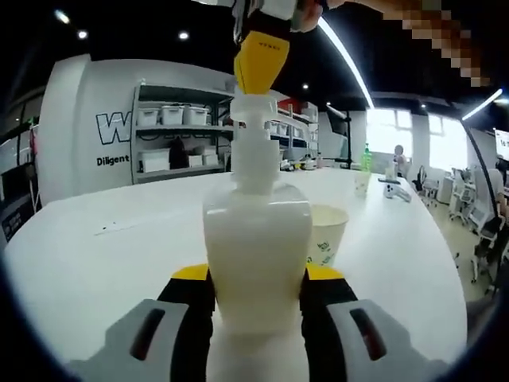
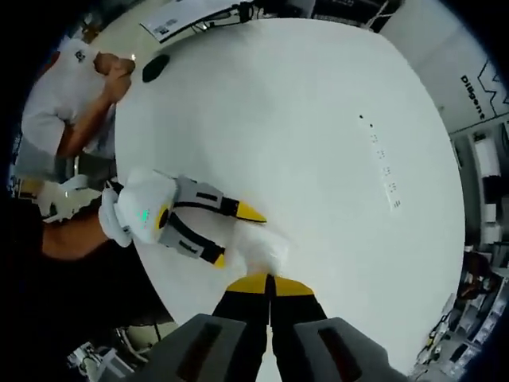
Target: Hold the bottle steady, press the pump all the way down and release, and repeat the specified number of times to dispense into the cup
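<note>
A white pump bottle stands upright on the white table, and my left gripper is shut on its body, a yellow-tipped finger on each side. From above, my right gripper comes down with its yellow tips resting on the pump head. A paper cup sits just right of the bottle, touching or nearly touching it. In the right gripper view my right gripper is shut, jaws pressed together, right over the bottle's top. The left gripper reaches in from the left around the bottle.
A green bottle, a small cup and a white device stand far across the table. Shelves with bins line the back wall. A seated person and a black object are at the table's far edge.
</note>
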### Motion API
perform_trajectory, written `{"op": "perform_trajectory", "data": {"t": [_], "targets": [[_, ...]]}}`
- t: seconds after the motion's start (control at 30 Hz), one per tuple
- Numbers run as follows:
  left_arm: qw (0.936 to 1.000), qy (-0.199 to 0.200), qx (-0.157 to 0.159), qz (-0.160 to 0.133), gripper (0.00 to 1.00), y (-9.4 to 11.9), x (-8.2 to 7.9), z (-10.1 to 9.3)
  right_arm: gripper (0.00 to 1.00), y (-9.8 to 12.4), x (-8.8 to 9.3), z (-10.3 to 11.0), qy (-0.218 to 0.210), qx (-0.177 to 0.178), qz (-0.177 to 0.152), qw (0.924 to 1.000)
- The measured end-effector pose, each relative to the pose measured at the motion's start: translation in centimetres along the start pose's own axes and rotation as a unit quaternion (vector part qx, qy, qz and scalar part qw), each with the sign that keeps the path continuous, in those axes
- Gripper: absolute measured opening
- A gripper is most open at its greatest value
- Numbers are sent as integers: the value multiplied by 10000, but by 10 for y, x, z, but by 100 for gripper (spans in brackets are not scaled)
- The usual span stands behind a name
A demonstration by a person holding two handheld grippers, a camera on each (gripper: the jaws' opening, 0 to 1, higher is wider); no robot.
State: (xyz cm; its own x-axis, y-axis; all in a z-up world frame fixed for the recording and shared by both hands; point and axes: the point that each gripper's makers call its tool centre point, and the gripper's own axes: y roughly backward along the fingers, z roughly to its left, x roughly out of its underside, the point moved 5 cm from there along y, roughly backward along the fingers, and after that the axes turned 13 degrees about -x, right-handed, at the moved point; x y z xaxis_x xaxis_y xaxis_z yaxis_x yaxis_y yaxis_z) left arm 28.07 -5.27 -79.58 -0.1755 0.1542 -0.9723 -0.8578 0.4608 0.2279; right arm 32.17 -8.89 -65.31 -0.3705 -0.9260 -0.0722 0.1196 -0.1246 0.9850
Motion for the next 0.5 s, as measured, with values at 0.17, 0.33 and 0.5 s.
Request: {"op": "perform_trajectory", "data": {"t": [0.17,0.33,0.5], "targets": [[10000,-50,-75,29,39,5,-1,0,0,7,4,-3,11,-101,-496,9987],[9999,-69,-88,47,38,6,-2,1,0,9,6,6,472,260,-362,9979],[9999,-151,-36,54,38,7,-2,1,0,8,5,14,709,365,-90,9968]]}}
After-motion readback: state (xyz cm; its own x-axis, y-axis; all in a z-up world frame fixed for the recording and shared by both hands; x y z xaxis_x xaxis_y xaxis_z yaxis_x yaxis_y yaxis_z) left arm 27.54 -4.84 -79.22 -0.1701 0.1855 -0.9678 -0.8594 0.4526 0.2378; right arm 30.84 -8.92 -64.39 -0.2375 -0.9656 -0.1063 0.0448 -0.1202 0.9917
